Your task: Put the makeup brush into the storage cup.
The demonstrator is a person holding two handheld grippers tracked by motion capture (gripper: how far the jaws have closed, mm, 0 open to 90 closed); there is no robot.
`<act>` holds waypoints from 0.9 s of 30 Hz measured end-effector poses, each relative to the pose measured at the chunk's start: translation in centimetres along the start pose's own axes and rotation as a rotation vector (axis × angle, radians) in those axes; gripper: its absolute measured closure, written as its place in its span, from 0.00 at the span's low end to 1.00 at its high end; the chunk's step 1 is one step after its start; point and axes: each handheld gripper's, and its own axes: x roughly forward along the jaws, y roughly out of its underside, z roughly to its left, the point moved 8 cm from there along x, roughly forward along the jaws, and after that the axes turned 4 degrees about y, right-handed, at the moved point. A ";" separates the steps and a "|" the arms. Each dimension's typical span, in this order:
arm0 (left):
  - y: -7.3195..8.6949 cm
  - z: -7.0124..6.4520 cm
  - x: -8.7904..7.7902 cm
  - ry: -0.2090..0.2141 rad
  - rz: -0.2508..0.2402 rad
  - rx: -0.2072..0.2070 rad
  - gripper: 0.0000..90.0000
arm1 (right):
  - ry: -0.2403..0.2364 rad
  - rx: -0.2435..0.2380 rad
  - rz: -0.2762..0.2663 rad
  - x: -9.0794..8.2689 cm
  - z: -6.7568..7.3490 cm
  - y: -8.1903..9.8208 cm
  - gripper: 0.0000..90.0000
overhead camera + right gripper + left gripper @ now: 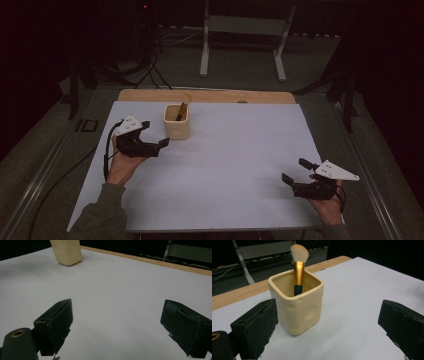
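High view: cream cup (pixel 177 122) sits upright near the far edge of the white table (pixel 225 165), brush (pixel 182 107) standing in it. Left gripper (pixel 161 142) is just beside the cup, jaws spread; right gripper (pixel 294 171) is well apart, near the right edge, jaws spread.

Left gripper view: cup (pixel 297 305) closer to one jaw, off-centre, so probably lining up. Brush (pixel 298 267) leans on the rim, handle down.

Right gripper view: jaws spread, empty, bare table all round; cup (pixel 66 251) far off.

We see our right gripper (pixel 117 322) with its two black jaws spread wide over the pale grey table sheet (pixel 120 287), nothing between them. A cream ceramic square cup (pixel 66 252) stands well beyond, near the wooden edge strip (pixel 150 261).
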 end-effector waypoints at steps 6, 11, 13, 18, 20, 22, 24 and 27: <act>0.5 -0.9 -0.7 0.005 -0.002 0.014 0.04 | -0.001 -0.002 0.002 0.0 0.1 0.0 0.12; 1.3 -1.4 -1.2 -0.003 0.007 0.023 0.03 | 0.000 -0.001 0.002 0.0 0.1 0.0 0.12; 1.5 -1.4 -1.4 -0.010 0.004 0.016 0.03 | -0.001 -0.001 0.000 0.0 0.1 0.0 0.12; 2.0 -1.5 -1.9 -0.018 -0.005 0.012 0.03 | 0.000 0.000 0.000 0.0 0.1 0.0 0.12; 2.2 -1.6 -2.1 -0.025 -0.006 0.014 0.03 | -0.001 0.000 0.001 0.0 0.1 0.0 0.12; 2.3 -1.7 -2.5 -0.027 -0.016 0.012 0.03 | -0.001 -0.001 0.002 0.0 0.1 0.0 0.12; 2.4 -1.8 -2.8 -0.034 -0.019 0.013 0.03 | -0.001 -0.001 0.000 0.0 0.1 0.0 0.12; 2.8 -1.9 -3.1 -0.035 -0.019 0.012 0.03 | -0.001 -0.002 0.001 0.1 0.1 0.0 0.12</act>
